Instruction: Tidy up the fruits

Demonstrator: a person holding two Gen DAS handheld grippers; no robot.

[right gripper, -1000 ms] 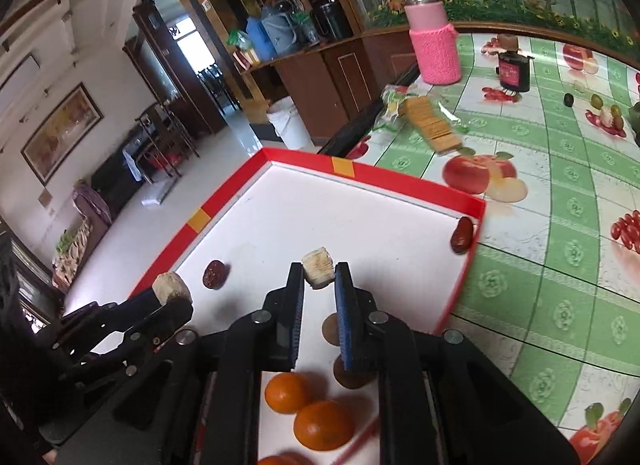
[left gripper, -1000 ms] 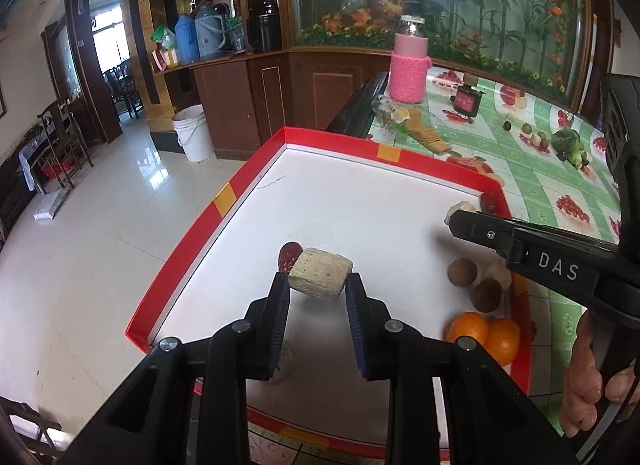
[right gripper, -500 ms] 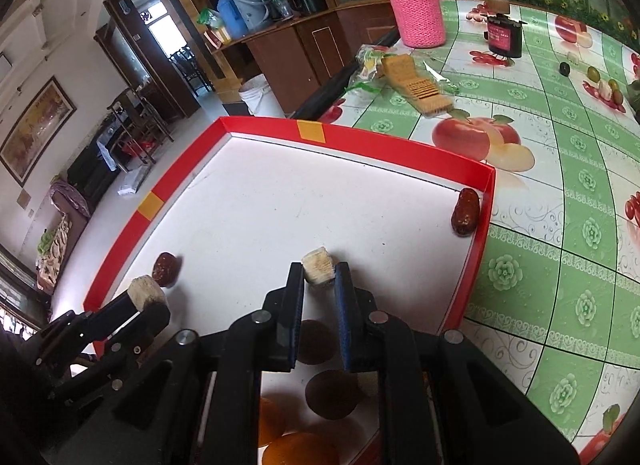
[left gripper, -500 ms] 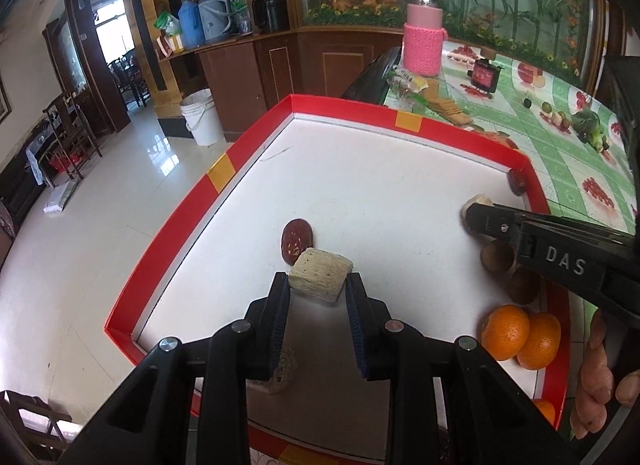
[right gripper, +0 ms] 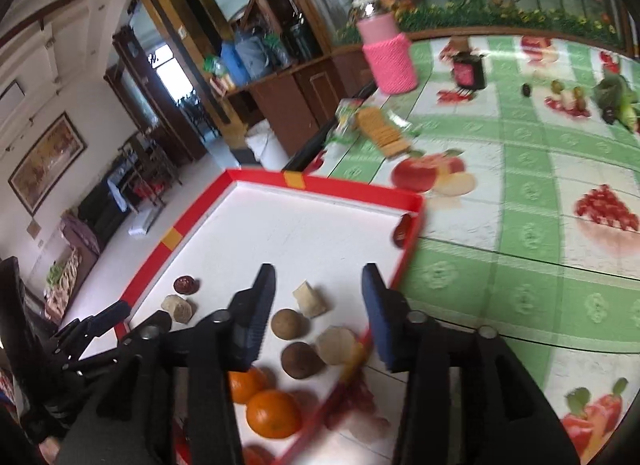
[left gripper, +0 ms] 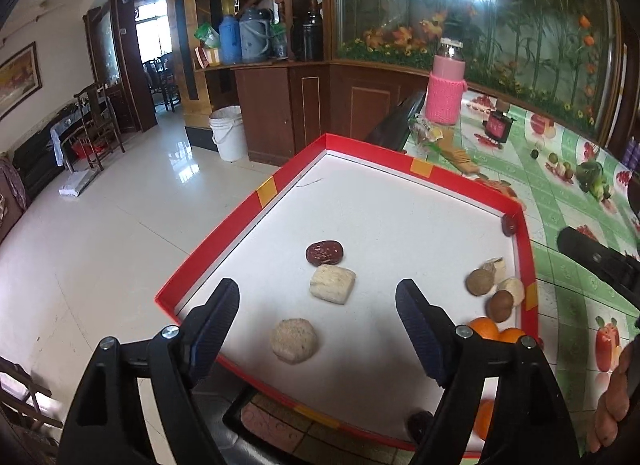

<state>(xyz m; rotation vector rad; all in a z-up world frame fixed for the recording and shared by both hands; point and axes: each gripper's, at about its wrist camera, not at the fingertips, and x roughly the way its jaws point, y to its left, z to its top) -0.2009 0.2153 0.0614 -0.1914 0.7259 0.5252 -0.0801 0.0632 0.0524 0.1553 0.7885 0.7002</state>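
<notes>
Green fruit-print cloth covers the desk (right gripper: 520, 225) around my red-rimmed tray (left gripper: 224, 233). Both pieces I was pinching a second ago now lie on the white floor: the pale block (left gripper: 332, 284) beside the red date (left gripper: 325, 253), the wedge (right gripper: 310, 299) near the brown fruits (right gripper: 289, 324). My left hand-held gripper (left gripper: 318, 319) and right hand-held gripper (right gripper: 320, 309) are spread wide, so two groups are forming.
</notes>
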